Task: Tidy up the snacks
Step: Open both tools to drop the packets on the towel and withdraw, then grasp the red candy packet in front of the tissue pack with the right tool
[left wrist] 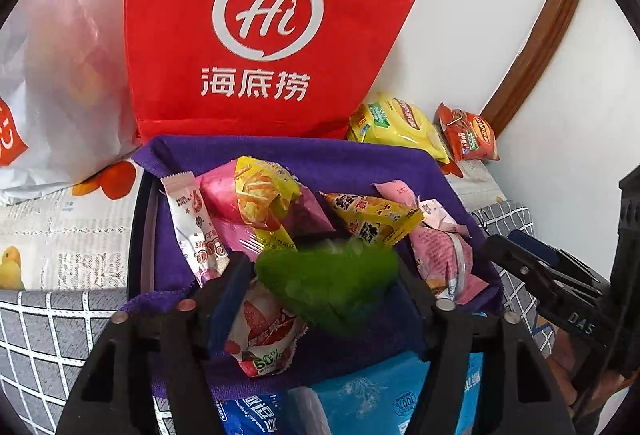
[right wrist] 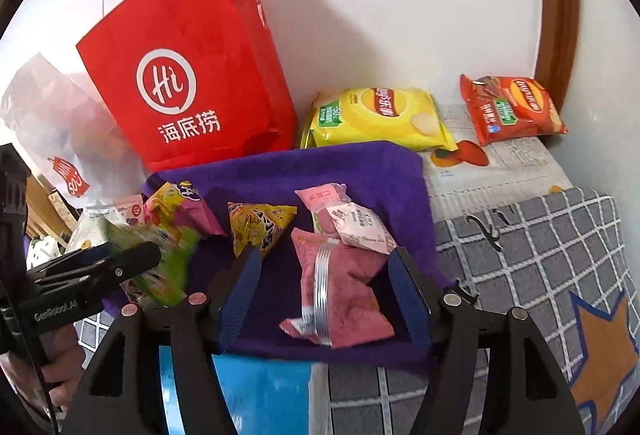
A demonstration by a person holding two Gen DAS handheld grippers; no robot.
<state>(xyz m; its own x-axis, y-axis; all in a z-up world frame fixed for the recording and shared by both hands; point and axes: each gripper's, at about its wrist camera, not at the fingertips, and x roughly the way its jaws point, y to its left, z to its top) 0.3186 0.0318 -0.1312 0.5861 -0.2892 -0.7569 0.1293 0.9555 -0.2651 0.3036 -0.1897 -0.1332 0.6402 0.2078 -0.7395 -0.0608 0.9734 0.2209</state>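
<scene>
**Snack sorting on the purple towel, mid-move**

Hovering over the purple terry towel (left wrist: 360,167), the left gripper (left wrist: 326,289) has its blue-padded fingers (left wrist: 224,299) spread wide, and a blurry green snack packet (left wrist: 332,287) sits between them. I honestly can't tell if the pads touch it or if it's loose. From the right camera that same green packet (right wrist: 168,259) shows at the towel's left edge, right by the left gripper's tip.

The right gripper (right wrist: 324,291) is spread wide too, one finger on each side of a crinkly pink foil bag with a silver stripe (right wrist: 340,295) lying near the towel's front edge. Pads look apart from it.

Around those on the towel: a yellow triangular pouch with black print (right wrist: 260,227) about mid-towel, a pale pink flat wrapper (right wrist: 356,223) resting on the pink bag's far end, a yellow and pink chip bag (left wrist: 264,203) toward the left, a white and pink stick sachet (left wrist: 196,227) along the left edge, and a strawberry-print white packet (left wrist: 264,335) at the front.

Behind the towel's back edge stands a red paper shopping bag with a white logo (right wrist: 192,83). Past the back right corner lie a yellow crisp bag (right wrist: 380,115) and a red crisp bag (right wrist: 512,107), side by side but apart. A light blue pack (right wrist: 260,395) pokes out under the towel's front edge.
</scene>
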